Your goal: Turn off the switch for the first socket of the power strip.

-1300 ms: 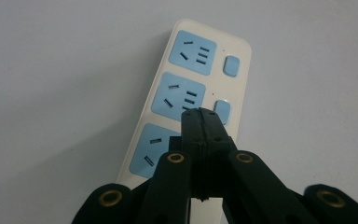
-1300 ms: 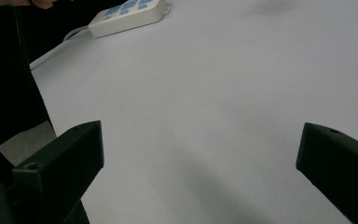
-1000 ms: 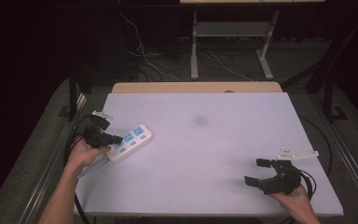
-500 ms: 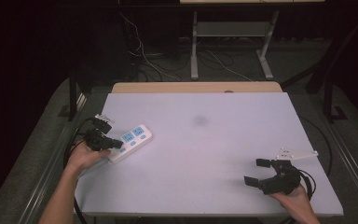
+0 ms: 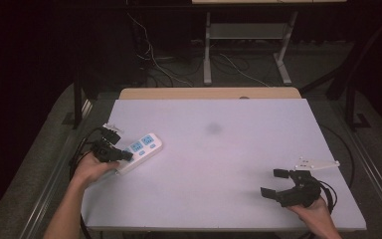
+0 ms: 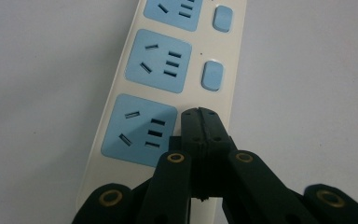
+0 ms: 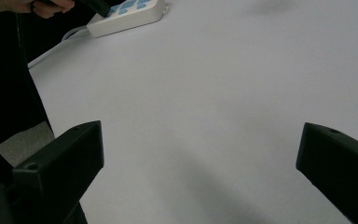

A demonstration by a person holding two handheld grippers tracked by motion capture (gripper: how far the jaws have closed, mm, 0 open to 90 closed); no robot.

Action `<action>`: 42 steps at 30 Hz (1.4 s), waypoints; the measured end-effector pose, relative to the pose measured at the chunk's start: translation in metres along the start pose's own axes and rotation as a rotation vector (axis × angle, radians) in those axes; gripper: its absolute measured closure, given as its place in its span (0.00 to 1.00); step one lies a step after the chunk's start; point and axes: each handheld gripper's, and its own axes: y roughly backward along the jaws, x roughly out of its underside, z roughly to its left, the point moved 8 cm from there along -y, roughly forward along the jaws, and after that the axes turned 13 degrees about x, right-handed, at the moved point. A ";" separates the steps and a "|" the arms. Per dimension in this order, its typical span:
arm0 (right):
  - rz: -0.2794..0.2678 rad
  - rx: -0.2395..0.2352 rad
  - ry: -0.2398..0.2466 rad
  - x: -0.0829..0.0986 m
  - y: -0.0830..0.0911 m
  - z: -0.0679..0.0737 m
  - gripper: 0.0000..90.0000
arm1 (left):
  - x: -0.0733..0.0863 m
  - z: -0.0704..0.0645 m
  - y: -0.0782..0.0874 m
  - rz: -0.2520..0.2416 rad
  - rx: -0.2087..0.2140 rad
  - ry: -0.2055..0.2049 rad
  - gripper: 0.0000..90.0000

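Note:
A white power strip (image 5: 142, 148) with blue sockets lies at the left side of the white table (image 5: 219, 164). My left gripper (image 5: 124, 155) is over its near end. In the left gripper view the jaws are pressed together, and the left gripper (image 6: 200, 114) has its tip resting on the power strip (image 6: 154, 70) beside the nearest socket, in line with the blue switches (image 6: 213, 74). My right gripper (image 5: 272, 182) hovers near the front right of the table, its jaws wide apart. The right gripper (image 7: 200, 154) has only bare table between its jaws, with the power strip (image 7: 126, 11) far off.
The strip's white cable (image 7: 51, 49) runs off the table's left edge. Black cables loop beside the left hand (image 5: 92, 169). Behind the table stand a wooden board (image 5: 209, 93), a metal frame (image 5: 207, 50) and floor cables. A faint dark smudge (image 5: 213, 128) marks the table's middle.

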 end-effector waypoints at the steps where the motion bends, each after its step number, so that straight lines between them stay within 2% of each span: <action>1: -0.001 -0.001 0.000 0.000 0.000 0.000 0.01 | 0.000 0.000 0.000 -0.001 0.001 0.003 1.00; 7: -0.011 0.002 -0.007 -0.001 0.002 -0.002 0.01 | 0.003 0.002 0.001 -0.029 0.009 0.020 1.00; 10: -0.017 0.005 -0.008 -0.002 0.004 -0.003 0.01 | 0.003 0.001 0.000 -0.034 -0.006 0.027 1.00; 13: -0.020 0.008 -0.011 -0.002 0.005 -0.004 0.01 | 0.004 0.001 -0.001 -0.039 0.005 0.050 1.00; 27: -0.023 0.013 -0.018 -0.002 0.006 -0.006 0.01 | 0.003 0.001 0.000 -0.040 0.002 0.054 1.00; 33: -0.025 0.015 -0.018 -0.003 0.006 -0.006 0.01 | 0.003 0.001 -0.001 -0.039 -0.017 0.048 1.00; 39: -0.025 0.016 -0.018 -0.003 0.006 -0.007 0.01 | 0.002 0.000 -0.001 -0.036 -0.019 0.042 1.00; 41: -0.024 0.016 -0.019 -0.003 0.006 -0.007 0.01 | 0.000 0.000 0.002 -0.053 -0.014 0.038 1.00; 42: -0.025 0.016 -0.020 -0.003 0.006 -0.007 0.01 | -0.001 0.000 0.004 -0.051 -0.029 0.039 1.00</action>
